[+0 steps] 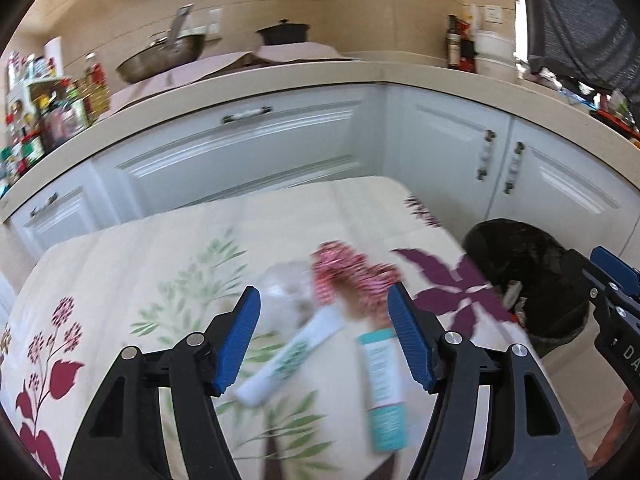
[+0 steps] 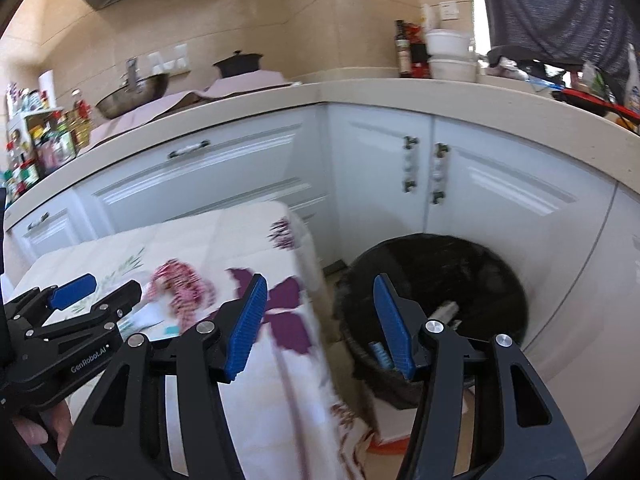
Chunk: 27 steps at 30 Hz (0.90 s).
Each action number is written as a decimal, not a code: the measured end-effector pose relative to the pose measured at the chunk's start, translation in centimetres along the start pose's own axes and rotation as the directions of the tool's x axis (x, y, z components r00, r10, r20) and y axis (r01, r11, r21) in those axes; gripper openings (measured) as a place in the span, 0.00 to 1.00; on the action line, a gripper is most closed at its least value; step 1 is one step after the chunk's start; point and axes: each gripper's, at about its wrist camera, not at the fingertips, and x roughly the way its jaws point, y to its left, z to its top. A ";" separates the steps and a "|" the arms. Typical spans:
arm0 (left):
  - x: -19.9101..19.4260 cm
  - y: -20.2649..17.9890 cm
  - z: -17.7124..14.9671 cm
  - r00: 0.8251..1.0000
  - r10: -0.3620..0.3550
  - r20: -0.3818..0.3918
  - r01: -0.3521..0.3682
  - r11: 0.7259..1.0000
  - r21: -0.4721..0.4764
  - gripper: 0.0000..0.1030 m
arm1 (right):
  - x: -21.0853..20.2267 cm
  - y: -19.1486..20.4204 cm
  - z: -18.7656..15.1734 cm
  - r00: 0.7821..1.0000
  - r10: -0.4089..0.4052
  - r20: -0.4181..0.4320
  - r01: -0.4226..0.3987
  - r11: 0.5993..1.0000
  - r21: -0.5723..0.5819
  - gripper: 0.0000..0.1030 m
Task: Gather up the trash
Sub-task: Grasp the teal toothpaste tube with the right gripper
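left claw (image 1: 324,336) wide open, empty, above table (image 1: 160,264) | pink wrapper (image 1: 352,280), white tube (image 1: 292,356), teal tube (image 1: 384,388) lie between its fingers | right claw (image 2: 320,328) wide open, empty, over table edge beside black bin (image 2: 440,280) holding trash | white cabinets (image 2: 480,184) behind

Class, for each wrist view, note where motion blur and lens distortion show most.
Left wrist view: the pink wrapper and teal tube smear on the tablecloth; the countertop bows. Right wrist view: the tablecloth edge streaks, the bin is soft, the cabinets curve.

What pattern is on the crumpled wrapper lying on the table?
Pink-and-white stripes on the crumpled wrapper; clearest in the left wrist view.
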 end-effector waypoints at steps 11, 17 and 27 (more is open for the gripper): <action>-1.3 7.0 -2.7 0.997 0.077 -0.020 -0.078 0.995 -0.055 0.67 | 0.4 5.7 -1.5 0.995 0.075 -0.070 -0.079 0.995 -0.067 0.53; -1.2 9.4 -3.6 0.996 0.082 -0.039 -0.085 0.993 -0.078 0.67 | 1.6 8.7 -2.2 0.986 0.099 -0.131 -0.114 0.987 -0.113 0.52; -0.4 10.5 -4.3 0.995 0.054 -0.081 -0.060 0.996 -0.070 0.67 | 4.8 11.4 -3.7 0.955 0.091 -0.282 -0.141 0.977 -0.160 0.52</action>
